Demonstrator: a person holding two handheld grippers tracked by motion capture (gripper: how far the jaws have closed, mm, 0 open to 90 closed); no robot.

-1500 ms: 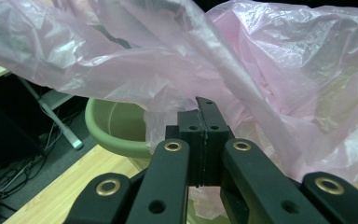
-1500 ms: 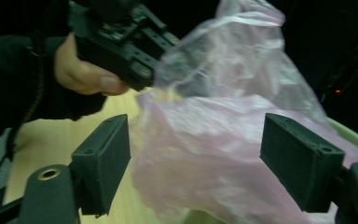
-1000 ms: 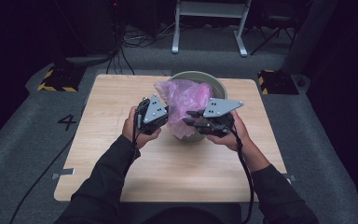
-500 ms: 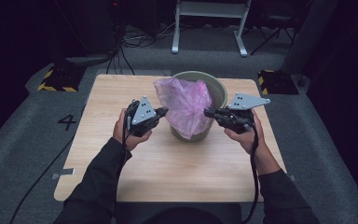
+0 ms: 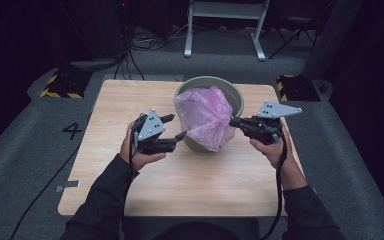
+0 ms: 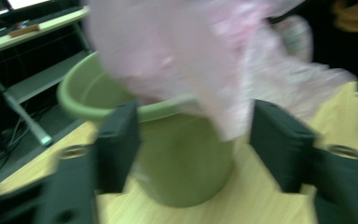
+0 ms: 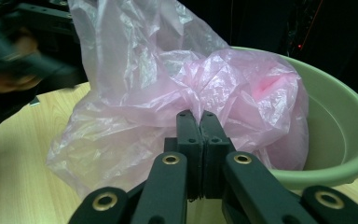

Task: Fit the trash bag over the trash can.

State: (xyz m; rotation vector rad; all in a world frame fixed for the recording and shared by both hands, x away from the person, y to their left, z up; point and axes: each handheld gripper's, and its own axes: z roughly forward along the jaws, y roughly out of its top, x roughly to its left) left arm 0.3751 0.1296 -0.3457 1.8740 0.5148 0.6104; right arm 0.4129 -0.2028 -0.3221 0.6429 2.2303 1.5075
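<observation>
A thin, translucent pink plastic bag [image 5: 207,117] is crumpled and puffed up, its film creased and glossy, spilling over the near rim of a pale green plastic bucket [image 5: 232,95] and hanging down the bucket's front wall. Part of it sits inside the bucket, part drapes outside toward 6 o'clock. The bucket stands upright toward the 12 o'clock side of the table, near the far edge.

The right gripper [image 5: 232,121] comes in from 3 o'clock, its jaws pressed together on a fold of the bag's film; the right gripper view shows the two black pads shut tight with the pink plastic bunched just above them. The left gripper [image 5: 175,127] sits at 9 o'clock of the bucket, its jaws having just opened and now standing apart, clear of the bag; in the left gripper view the bucket and the hanging film lie between and beyond them, blurred.

The table [image 5: 110,165] is light wood with a plain grain. Around it is grey carpet marked with a "4" [image 5: 73,131], yellow-and-black striped blocks [image 5: 60,86] at 10 and 2 o'clock, cables [image 5: 145,42], and a white metal frame [image 5: 225,25] at 12 o'clock in the dark room
</observation>
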